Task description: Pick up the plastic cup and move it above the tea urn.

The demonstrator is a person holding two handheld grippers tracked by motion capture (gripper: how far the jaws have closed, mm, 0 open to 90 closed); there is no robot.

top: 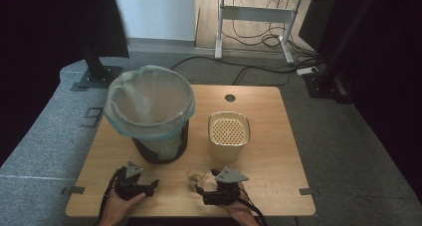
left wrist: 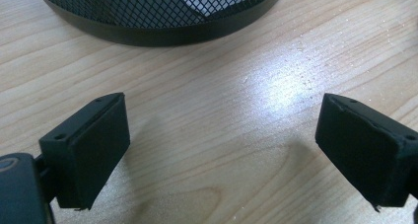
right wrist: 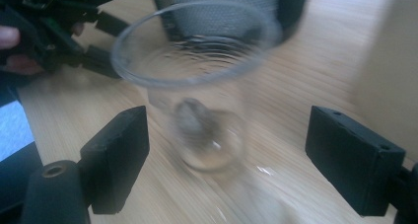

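A clear plastic cup stands upright near the table's front edge, with a small dark lump in its bottom. In the right gripper view the cup sits between the two jaws of my right gripper, which is open, with a gap on each side. From above, the right gripper is just right of the cup. My left gripper rests open at the front left, jaws wide over bare wood, pointing at the foot of the black mesh bin.
The black mesh bin with a pale plastic liner stands left of centre. A cream perforated container stands right of it, behind the cup. The wooden table has a cable hole at the back.
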